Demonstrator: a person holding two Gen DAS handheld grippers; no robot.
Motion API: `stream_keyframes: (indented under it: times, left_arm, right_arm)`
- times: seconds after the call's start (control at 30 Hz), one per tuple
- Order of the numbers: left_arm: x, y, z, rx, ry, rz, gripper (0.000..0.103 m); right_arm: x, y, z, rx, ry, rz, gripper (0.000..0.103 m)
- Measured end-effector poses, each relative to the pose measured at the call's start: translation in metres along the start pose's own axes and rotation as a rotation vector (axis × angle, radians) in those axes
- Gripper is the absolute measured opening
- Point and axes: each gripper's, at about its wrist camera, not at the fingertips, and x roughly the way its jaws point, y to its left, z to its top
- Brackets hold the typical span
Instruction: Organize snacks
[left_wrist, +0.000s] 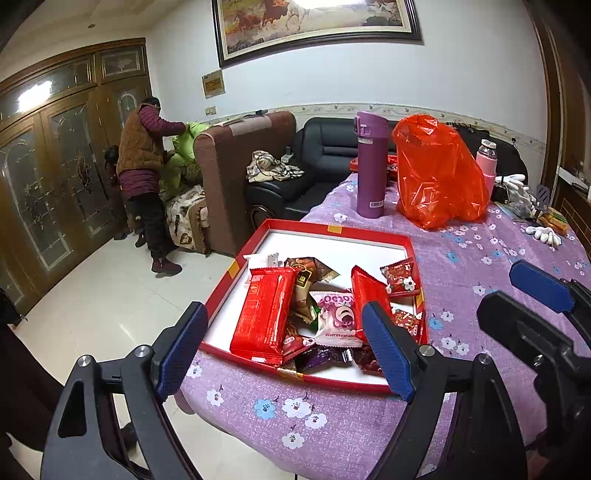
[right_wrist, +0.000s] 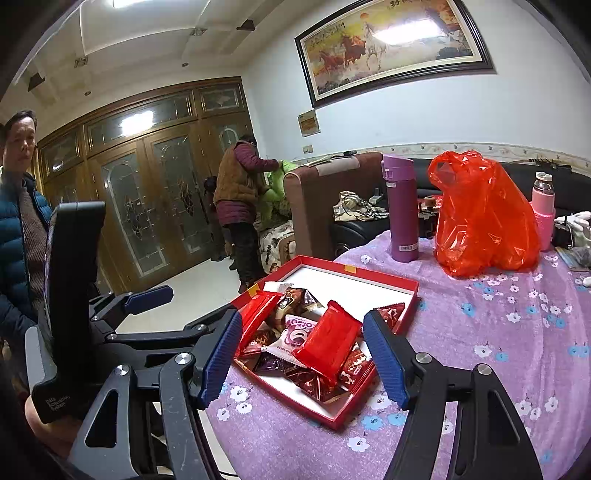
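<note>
A shallow red box (left_wrist: 236, 266) with a white inside lies on the purple flowered tablecloth (left_wrist: 480, 266), holding several wrapped snacks. Among them are a large red packet (left_wrist: 262, 314), a pink bear packet (left_wrist: 338, 317) and small dark red ones. My left gripper (left_wrist: 284, 347) hovers open over the box's near edge with nothing between its fingers. My right gripper (right_wrist: 303, 354) is open too, above the same box (right_wrist: 332, 417), over a red packet (right_wrist: 328, 339) that it does not touch. Each gripper shows in the other's view: the right one's fingers (left_wrist: 539, 291), the left one's fingers (right_wrist: 147, 295).
Behind the box stand a purple flask (left_wrist: 371, 166), a crumpled orange-red plastic bag (left_wrist: 439, 173) and a pink bottle (left_wrist: 485, 162). White gloves (left_wrist: 543, 232) lie far right. The table's edge drops to tiled floor at left. A person (left_wrist: 142, 166) bends by the sofa; another person (right_wrist: 22, 221) stands close left.
</note>
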Motion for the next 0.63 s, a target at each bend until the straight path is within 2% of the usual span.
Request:
stream_keyframes:
  times: [0.37, 0.63]
  left_arm:
    - [0.0011, 0.0, -0.001, -0.005, 0.004, -0.004, 0.086]
    - [-0.0001, -0.0023, -0.0013, 0.005, -0.033, -0.008, 0.086]
  right_arm:
    - [0.0034, -0.001, -0.0016, 0.004, 0.011, 0.009, 0.07]
    - [0.0052, -0.0017, -0.0027, 0.006, 0.016, 0.009, 0.07]
